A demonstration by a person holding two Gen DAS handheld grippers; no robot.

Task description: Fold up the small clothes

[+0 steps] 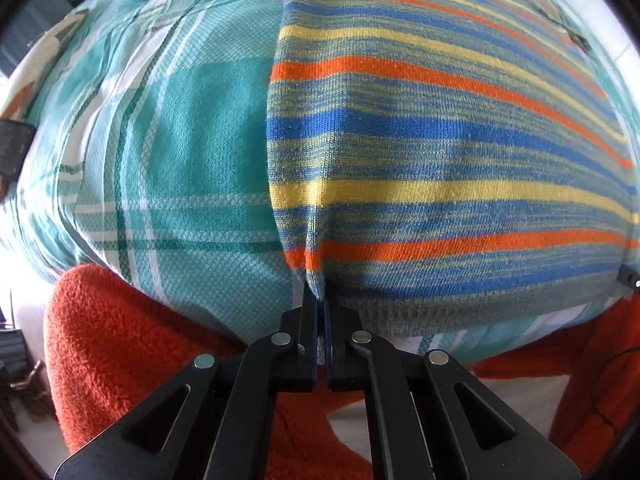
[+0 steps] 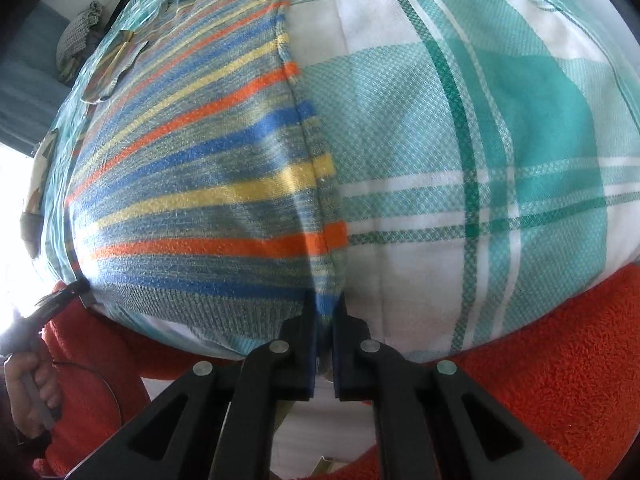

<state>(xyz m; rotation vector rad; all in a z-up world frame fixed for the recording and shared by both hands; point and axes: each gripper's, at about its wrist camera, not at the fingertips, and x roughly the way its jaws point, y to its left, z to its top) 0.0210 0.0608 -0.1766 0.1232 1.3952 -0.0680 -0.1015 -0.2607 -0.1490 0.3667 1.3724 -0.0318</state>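
A small striped knit garment (image 1: 440, 152) in blue, yellow and orange lies flat on a teal and white plaid cloth (image 1: 192, 140). My left gripper (image 1: 320, 300) is shut on the garment's near left corner at the hem. My right gripper (image 2: 325, 304) is shut on the garment's (image 2: 200, 184) near right corner at the hem. The right gripper also shows at the far right edge of the left wrist view (image 1: 630, 278), and the left gripper at the left edge of the right wrist view (image 2: 60, 300). The garment's far end is small and distorted at the top of both views.
The plaid cloth (image 2: 500, 140) covers the work surface. An orange fleece sleeve (image 1: 120, 340) of the person lies close under both grippers, also seen in the right wrist view (image 2: 540, 380). A hand (image 2: 28, 392) holds the left gripper's handle. Crumpled clothes (image 2: 80, 40) lie at the far left.
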